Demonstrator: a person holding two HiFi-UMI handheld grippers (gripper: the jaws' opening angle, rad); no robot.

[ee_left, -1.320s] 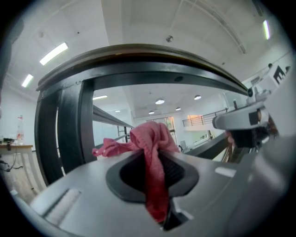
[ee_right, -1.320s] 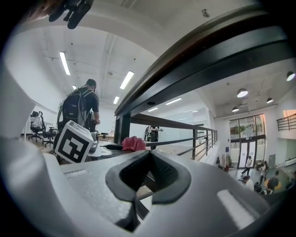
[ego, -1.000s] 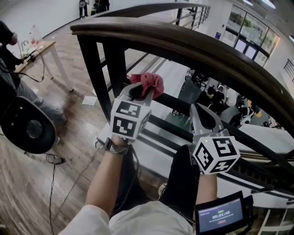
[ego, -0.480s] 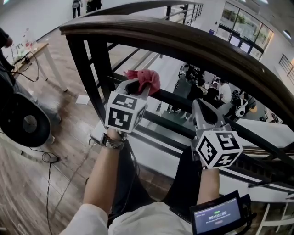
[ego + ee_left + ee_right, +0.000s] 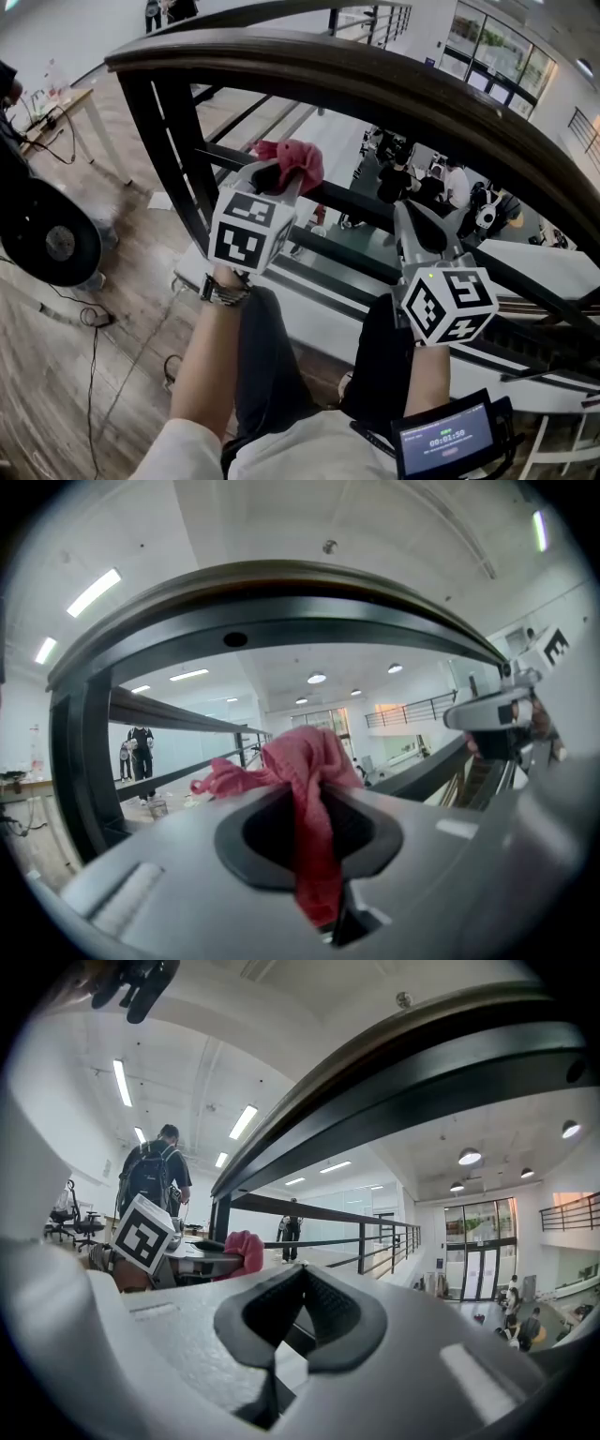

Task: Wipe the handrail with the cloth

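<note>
Holding both grippers up under the rail: approach step, no wiping contact yet

Nearest: small screen [image 5: 448, 439] strapped to the right forearm.

Left gripper [image 5: 279, 178]: jaws clamped on the pink cloth [image 5: 300, 159]. A loose bunch sticks out past the tips and a tail hangs down between the jaws.

Right gripper [image 5: 405, 214]: jaws pressed together, nothing in them. It is carried just beside the left gripper, a little lower.

Cloth sits clear below the handrail [image 5: 375, 80], about level with the dark lower rail [image 5: 361, 204]. Cannot tell whether it brushes that lower rail.

Handrail: dark wood cap on black posts [image 5: 173, 159], curving from upper left down to the right.

Beyond the railing: a lower floor with people, well away.

Judgement: the next move calls for lifting the left gripper up and over so the loose bunch lands on the handrail's top face. Then light pressure and a slide along the curve. The bite on the cloth looks small, so friction could drag it out of the jaws
</note>
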